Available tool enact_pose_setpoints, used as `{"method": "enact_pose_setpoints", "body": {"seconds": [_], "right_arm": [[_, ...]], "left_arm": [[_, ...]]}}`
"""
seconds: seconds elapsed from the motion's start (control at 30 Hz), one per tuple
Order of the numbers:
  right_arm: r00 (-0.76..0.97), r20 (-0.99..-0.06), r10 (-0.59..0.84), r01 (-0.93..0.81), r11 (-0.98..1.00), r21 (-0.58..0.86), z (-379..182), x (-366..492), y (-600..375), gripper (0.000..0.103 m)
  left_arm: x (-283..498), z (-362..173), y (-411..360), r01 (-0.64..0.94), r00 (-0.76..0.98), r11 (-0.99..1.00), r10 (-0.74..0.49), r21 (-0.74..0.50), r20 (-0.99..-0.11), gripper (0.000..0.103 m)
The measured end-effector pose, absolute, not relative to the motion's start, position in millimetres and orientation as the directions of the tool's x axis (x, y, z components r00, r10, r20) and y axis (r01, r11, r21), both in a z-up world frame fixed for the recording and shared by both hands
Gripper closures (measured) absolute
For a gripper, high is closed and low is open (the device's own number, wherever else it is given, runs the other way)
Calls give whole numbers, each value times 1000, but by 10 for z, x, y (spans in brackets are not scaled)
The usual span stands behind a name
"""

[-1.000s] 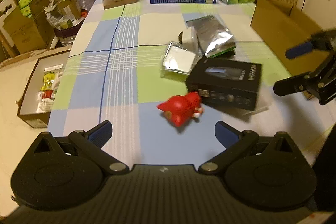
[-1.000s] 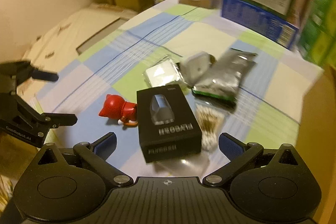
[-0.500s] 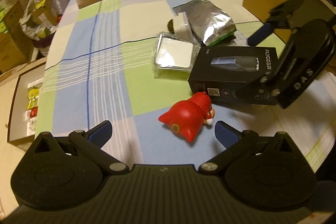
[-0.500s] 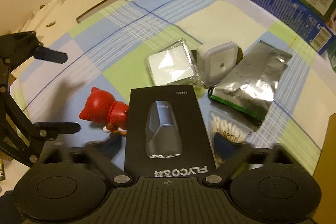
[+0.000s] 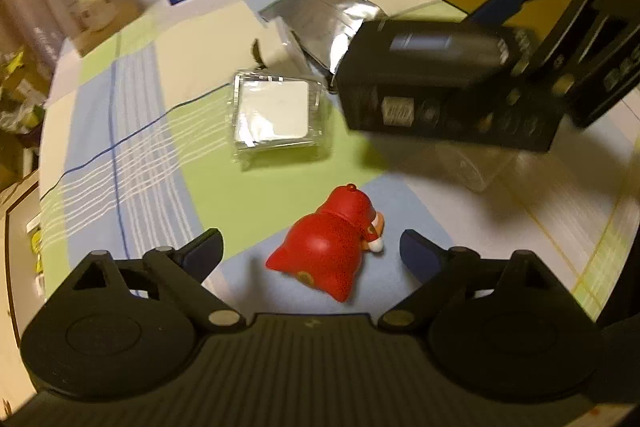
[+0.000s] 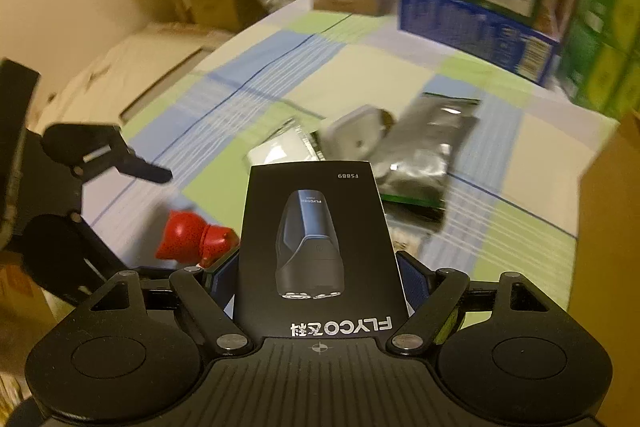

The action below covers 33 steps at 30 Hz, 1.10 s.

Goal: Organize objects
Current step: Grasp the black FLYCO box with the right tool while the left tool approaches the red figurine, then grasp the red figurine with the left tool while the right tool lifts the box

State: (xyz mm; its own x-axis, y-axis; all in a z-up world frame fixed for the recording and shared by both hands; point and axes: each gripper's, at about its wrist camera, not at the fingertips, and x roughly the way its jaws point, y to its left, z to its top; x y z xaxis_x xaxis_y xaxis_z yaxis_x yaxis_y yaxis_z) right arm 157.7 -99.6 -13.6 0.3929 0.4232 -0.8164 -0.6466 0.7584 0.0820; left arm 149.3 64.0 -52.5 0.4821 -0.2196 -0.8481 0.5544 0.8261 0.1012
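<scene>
Two grippers over checked table (image 5: pixel 168 155). Right gripper (image 6: pixel 316 279) squeezes black shaver box (image 6: pixel 316 247), box seems lifted off cloth, picture blurry. Left gripper (image 5: pixel 312 251) closing, pads not touching red toy (image 5: pixel 332 247) lying between them on table.

Dim warm indoor light, soft shadows, motion blur toward the edges, strong fisheye bending, dark corners
</scene>
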Motion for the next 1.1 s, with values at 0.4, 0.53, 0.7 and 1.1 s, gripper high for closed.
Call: {"method": "enact_pose_setpoints", "body": {"seconds": [0.4,0.53,0.7,1.1], "right_arm": [[472,-780,411,-562,822,94,-16,1499,-1290,26],[481,-777,406,-536,837,106,-58,1495,-1358,26],[488,-773,406,-513,850,123,-76,1467,-1411,26],[509,-764,397,-473,871,137,6,1403,-1548,26]], "left_arm": [[1717,-657,534,691,339,720,-242,66,-909,32],[1756,-700,536,699,304,713,-232,51,-924,43],[1752,-692,519,661,295,749,-226,28,-929,45],[1622,-645,568,471,321,880,-234,-60,-917,50]]}}
